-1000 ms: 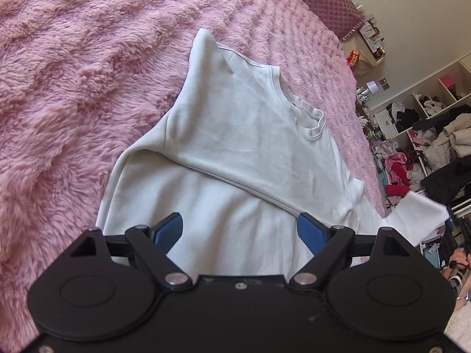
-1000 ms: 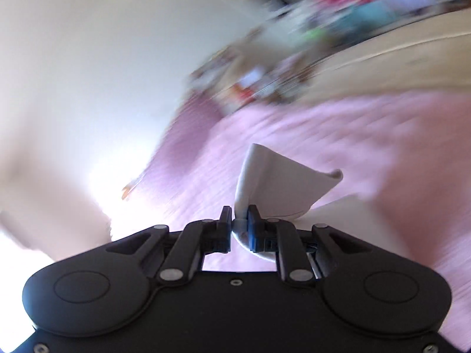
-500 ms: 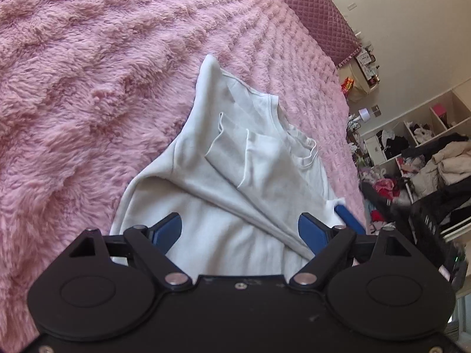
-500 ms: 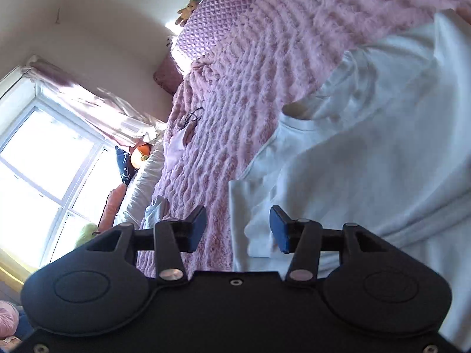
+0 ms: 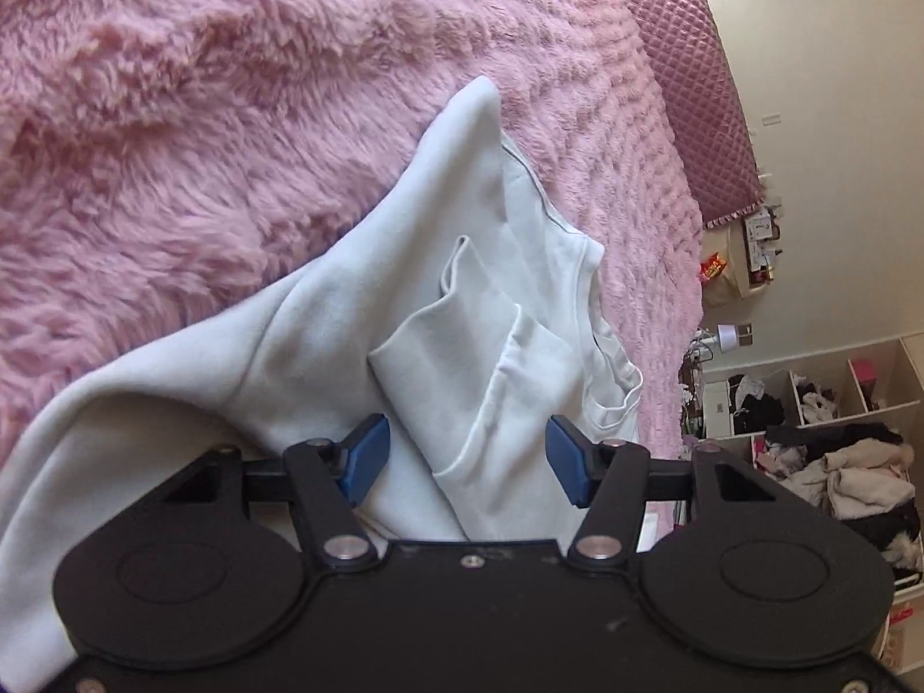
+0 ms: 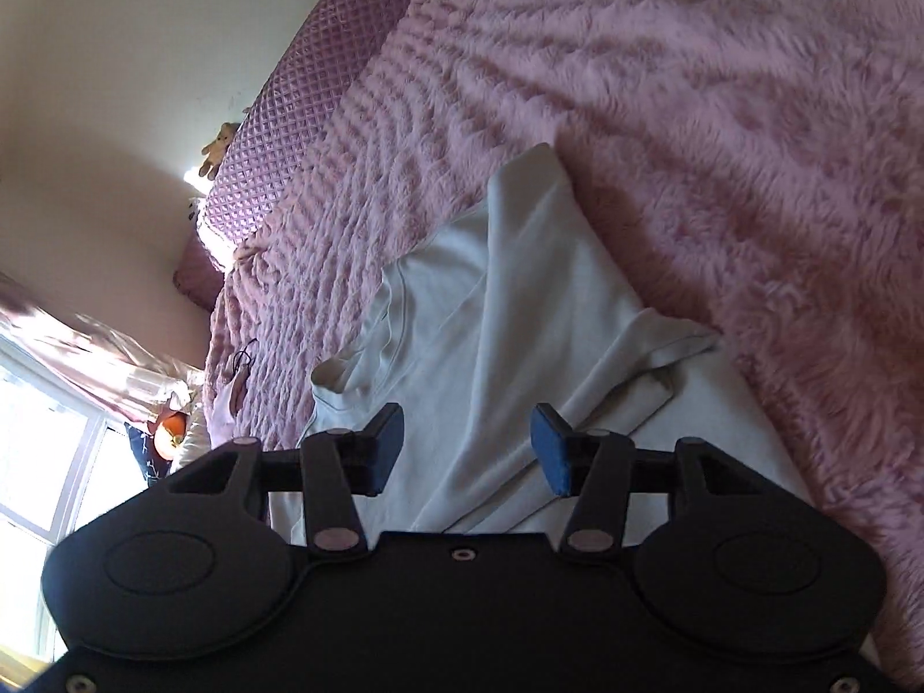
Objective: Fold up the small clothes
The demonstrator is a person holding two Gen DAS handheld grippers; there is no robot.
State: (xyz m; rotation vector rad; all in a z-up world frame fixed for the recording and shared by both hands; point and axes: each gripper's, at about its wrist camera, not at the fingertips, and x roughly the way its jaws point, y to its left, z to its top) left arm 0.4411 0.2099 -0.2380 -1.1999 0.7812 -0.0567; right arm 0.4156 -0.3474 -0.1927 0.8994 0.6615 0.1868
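While clothes point(image 5: 849, 473) fill the shelves point(image 5: 831, 381), both hand-held grippers point(image 5: 468, 459) point(image 6: 466, 449) gape over the shirt point(image 5: 520, 265), left closing.

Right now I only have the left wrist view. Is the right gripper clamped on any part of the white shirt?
Observer: No. The right gripper is open over the white shirt, and its pads clamp nothing.
Operator: Is anything else lying on the bed that I can't see?
Observer: Yes. A thin dark cord-like thing lies on the pink blanket toward the pillows, apart from the shirt.
Operator: What's beyond that end of the bed?
Observer: A bright window with a pink curtain.
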